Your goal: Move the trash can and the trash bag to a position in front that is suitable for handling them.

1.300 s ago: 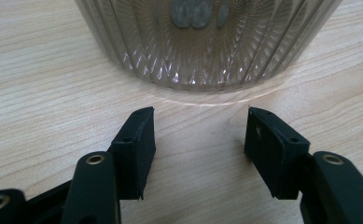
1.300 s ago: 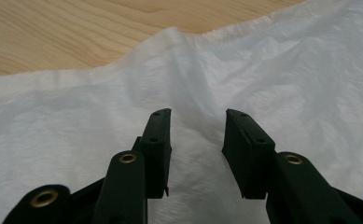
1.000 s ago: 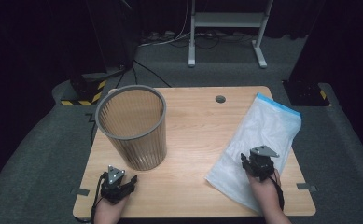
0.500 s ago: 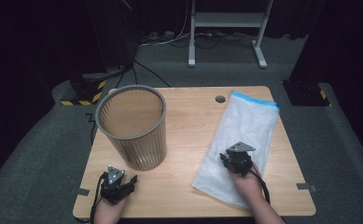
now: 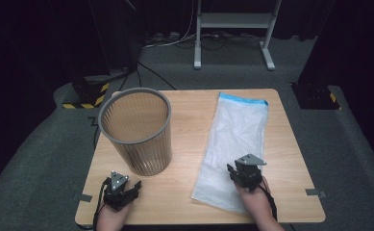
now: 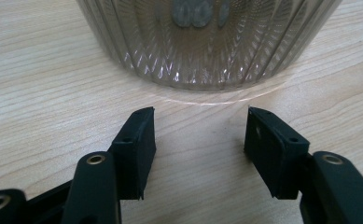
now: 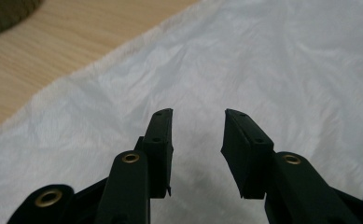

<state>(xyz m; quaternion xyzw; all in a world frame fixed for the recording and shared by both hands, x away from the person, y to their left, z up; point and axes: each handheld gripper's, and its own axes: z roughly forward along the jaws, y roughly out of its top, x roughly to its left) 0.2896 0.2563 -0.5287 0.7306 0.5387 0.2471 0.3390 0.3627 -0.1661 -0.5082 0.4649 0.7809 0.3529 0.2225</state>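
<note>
R gripper (image 5: 239, 172) open over plastic bag (image 5: 240, 130), L gripper (image 5: 127, 187) idle

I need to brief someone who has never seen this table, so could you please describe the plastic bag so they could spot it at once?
On the wooden table, look to the right half, across from the ribbed wastebasket. There the plastic bag lies flat, running from the far edge toward the right gripper, which is over its near end. It is the only thin, whitish, crinkled sheet, with a blue strip along its far end.

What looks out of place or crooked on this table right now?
Little stands out. The plastic bag lies flat but slightly askew to the table edge, its surface wrinkled. The wastebasket stands upright, undamaged.
</note>
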